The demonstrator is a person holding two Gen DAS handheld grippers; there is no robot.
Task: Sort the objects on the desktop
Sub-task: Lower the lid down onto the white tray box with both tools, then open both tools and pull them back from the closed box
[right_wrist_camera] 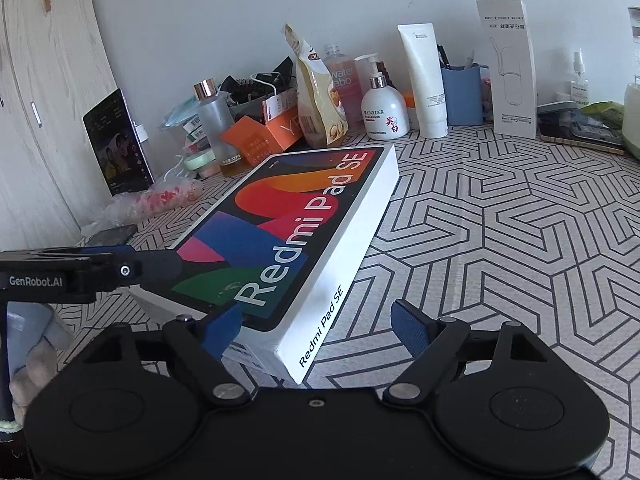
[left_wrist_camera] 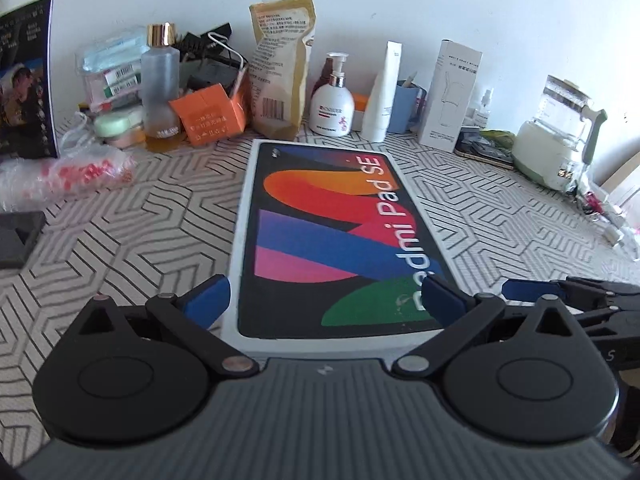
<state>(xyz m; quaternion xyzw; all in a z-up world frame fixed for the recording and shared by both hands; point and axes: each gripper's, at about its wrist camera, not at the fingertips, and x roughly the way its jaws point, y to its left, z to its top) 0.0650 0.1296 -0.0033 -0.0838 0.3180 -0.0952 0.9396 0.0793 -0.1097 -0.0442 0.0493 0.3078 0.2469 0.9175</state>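
While your left gripper [left_wrist_camera: 326, 300] and right gripper [right_wrist_camera: 316, 330] sit wide apart around the tablet box [left_wrist_camera: 336, 236], squeezing only its corner could make it slip.

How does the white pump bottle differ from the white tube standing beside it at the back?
The pump bottle is squat and rounded, with a pump head on top; the tube is tall, slim and flat-topped. The pump bottle carries red characters on its front, while the tube shows only small dark print. The tube rises well above the pump bottle. Both are white, upright and stand near the wall.
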